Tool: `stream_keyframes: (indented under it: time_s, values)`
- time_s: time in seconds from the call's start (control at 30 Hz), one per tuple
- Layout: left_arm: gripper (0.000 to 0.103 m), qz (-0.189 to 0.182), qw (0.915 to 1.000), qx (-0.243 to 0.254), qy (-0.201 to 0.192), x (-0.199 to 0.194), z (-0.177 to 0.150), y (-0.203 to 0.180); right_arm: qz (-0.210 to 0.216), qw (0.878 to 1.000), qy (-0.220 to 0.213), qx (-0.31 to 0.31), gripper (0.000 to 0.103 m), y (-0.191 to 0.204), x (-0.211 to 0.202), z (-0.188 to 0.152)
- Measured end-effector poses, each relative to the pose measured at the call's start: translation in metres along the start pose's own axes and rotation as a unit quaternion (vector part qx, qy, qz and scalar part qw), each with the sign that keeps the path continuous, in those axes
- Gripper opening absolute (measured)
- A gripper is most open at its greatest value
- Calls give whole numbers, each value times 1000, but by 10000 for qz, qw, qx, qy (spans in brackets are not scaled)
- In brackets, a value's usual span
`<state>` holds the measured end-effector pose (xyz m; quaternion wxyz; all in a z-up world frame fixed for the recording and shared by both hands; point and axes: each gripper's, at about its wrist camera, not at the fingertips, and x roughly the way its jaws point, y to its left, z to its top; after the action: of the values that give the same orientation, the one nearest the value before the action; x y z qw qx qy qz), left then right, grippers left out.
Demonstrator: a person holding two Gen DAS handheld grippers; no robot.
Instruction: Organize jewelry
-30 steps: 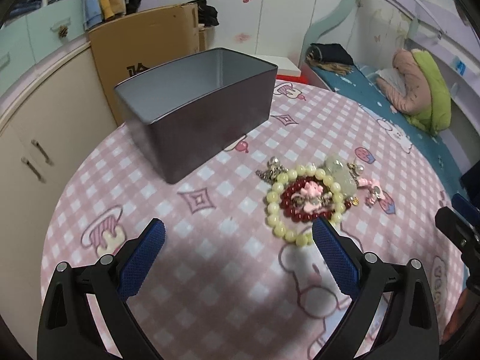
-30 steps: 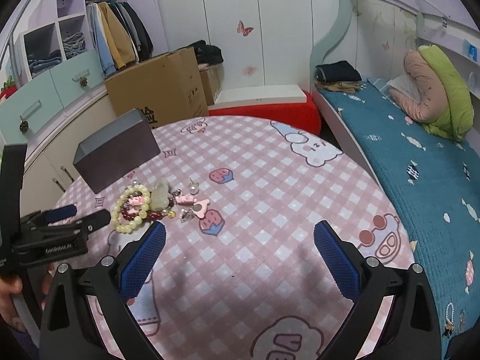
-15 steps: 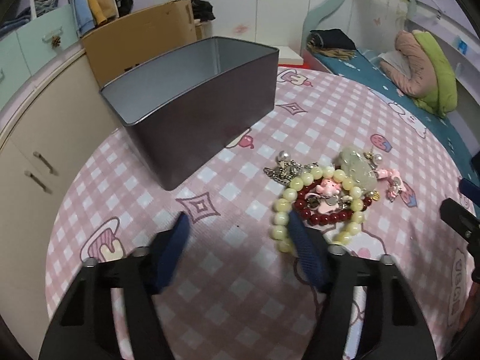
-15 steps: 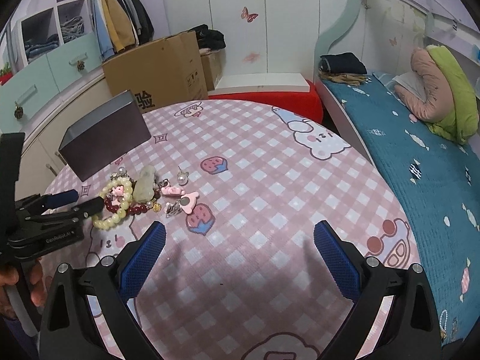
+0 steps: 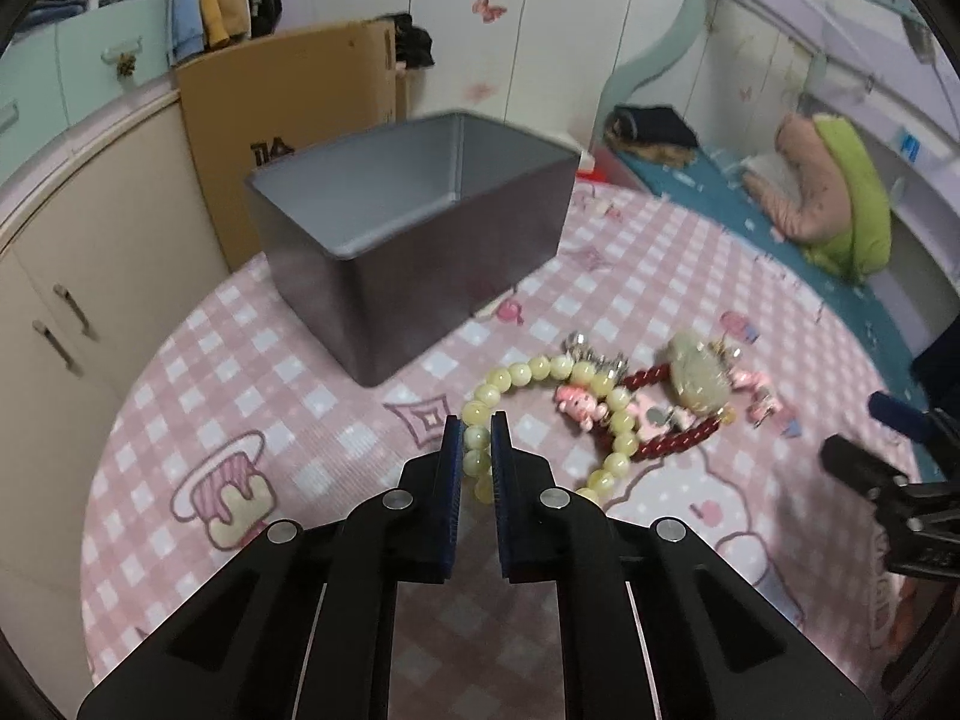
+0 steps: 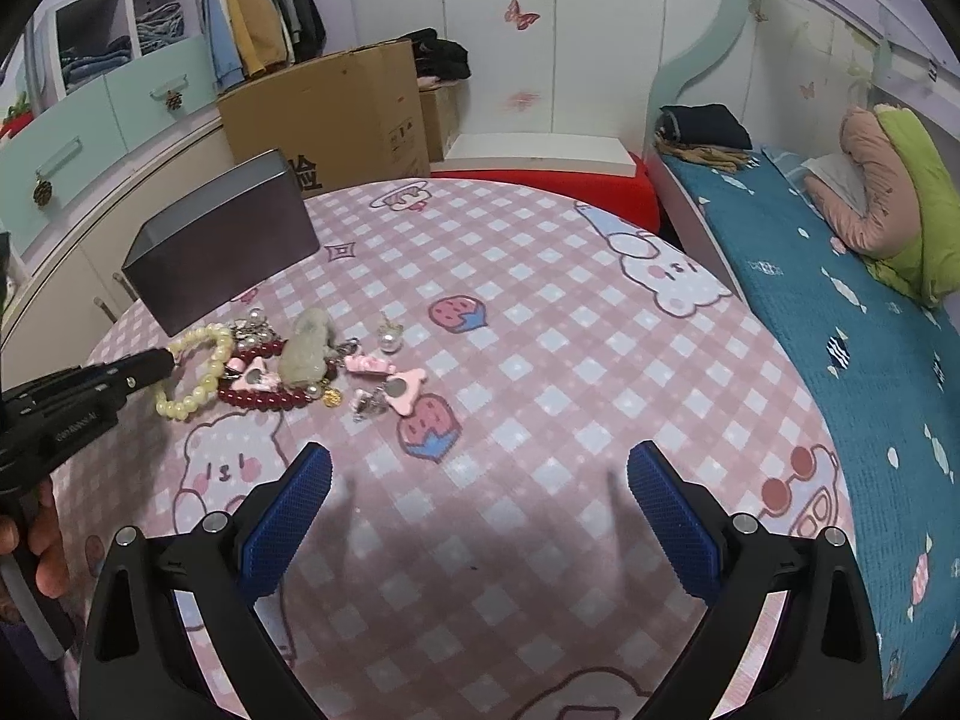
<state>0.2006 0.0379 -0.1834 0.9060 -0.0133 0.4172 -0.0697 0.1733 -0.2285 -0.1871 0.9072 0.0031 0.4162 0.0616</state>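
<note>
My left gripper (image 5: 477, 429) is shut on the pale yellow bead bracelet (image 5: 540, 369), pinching its near-left beads on the table. The bracelet also shows in the right wrist view (image 6: 201, 369), with the left gripper (image 6: 165, 363) on it. A dark red bead bracelet (image 5: 678, 441), a pale green stone pendant (image 5: 696, 372), pink charms (image 5: 576, 402) and small metal pieces lie tangled beside it. The open grey metal box (image 5: 414, 240) stands behind the pile. My right gripper (image 6: 477, 498) is open and empty, above bare cloth in front of the pile.
The round table has a pink checked cloth (image 6: 540, 360). A pearl earring (image 6: 390, 342) and pink clips (image 6: 402, 393) lie right of the pile. A cardboard box (image 6: 336, 114) and cabinets stand behind the table, a bed (image 6: 840, 300) to the right.
My left gripper has moved forward to the pile and closed from wide open onto the yellow bead bracelet. My right gripper stayed open and shifted slightly.
</note>
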Motion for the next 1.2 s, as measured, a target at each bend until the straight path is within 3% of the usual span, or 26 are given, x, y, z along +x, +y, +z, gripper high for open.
stream_keyframes:
  time_s: [0.23,0.47,0.53,0.6,0.73,0.8,1.03,1.2]
  values:
    - [10,139,9993,-99,-327,-30,-4,11,75,9991,-127,-391,97,26,11,23]
    - [10,111,9989,-224,-404,-46,-6,26,148,9964,-46,-831,93,60,33,45]
    - [10,77,9989,-241,-383,-46,-7,28,207,9955,27,-928,87,67,38,49]
    - [10,52,9989,-264,-374,-46,-8,30,263,9945,124,-1009,70,74,44,51]
    - [10,-21,9990,-303,-331,-44,-8,32,352,9928,337,-1095,61,81,56,50]
    - [10,-79,9990,-316,-293,-43,-7,34,394,9919,436,-1129,42,83,61,48]
    - [10,-311,9986,-324,-277,-44,-2,35,488,9916,449,-1115,28,82,60,46]
    - [10,-569,9975,-246,-330,-52,5,31,612,9919,324,-1064,12,79,48,50]
